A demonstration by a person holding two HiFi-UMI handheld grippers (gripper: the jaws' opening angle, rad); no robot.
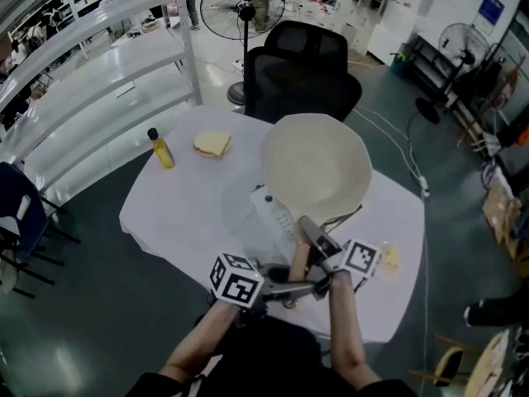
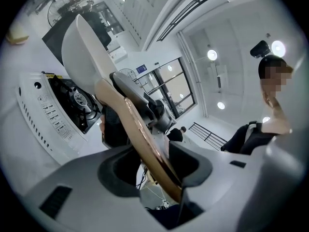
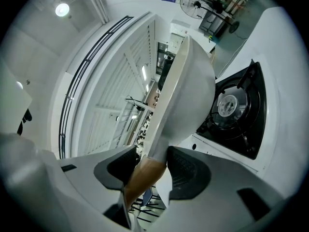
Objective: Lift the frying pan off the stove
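**A:** What does the head view give that the gripper views do not?

**B:** The whole table. A yellow bottle and a sandwich sit near its far left edge, and a black chair stands past the far corner. From above, the pan covers nearly all of the stove, so only a white strip shows at its near left side.

**A:** And the gripper views?

**B:** They show the black burner uncovered, with the pan held in the air apart from it. They also show the grip, which the head view hides behind the marker cubes.

**A:** What is the grip?

**B:** Both grippers are clamped on the handle. The left gripper has it near the free end, and the handle crosses its jaws at a slant. The right gripper has it further up, where the wood meets the pan. The bowl stands out beyond both sets of jaws, over the middle of the table.

**A:** How does the pan look?

**B:** It is round and deep, cream inside and paler outside. The handle is tan, like wood.
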